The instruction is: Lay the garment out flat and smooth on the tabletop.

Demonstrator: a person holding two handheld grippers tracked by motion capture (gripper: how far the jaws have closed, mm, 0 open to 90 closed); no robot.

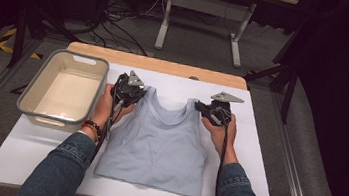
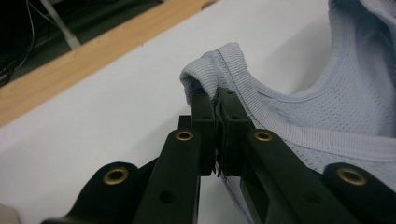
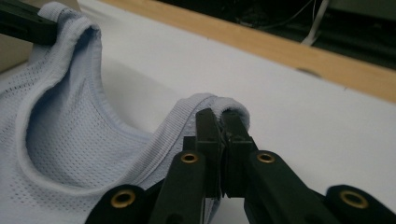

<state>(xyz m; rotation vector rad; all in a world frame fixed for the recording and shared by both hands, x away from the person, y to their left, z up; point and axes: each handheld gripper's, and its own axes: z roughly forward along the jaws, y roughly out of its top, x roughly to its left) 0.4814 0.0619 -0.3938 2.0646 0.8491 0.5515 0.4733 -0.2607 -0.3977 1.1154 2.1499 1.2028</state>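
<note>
White table (image 1: 256, 153), pale blue mesh tank top (image 1: 156, 146) before my jaws.
My left gripper (image 2: 217, 100) and right gripper (image 3: 219, 119) each pinch a ribbed strap; pads hide the strap ends.

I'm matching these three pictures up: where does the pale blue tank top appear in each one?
High view: tank top lies flat at centre, straps toward the far edge.
Left gripper view: right side, one strap clamped in the left gripper.
Right gripper view: left side, other strap clamped in the right gripper.
Shared landmark: wooden table edge.
</note>
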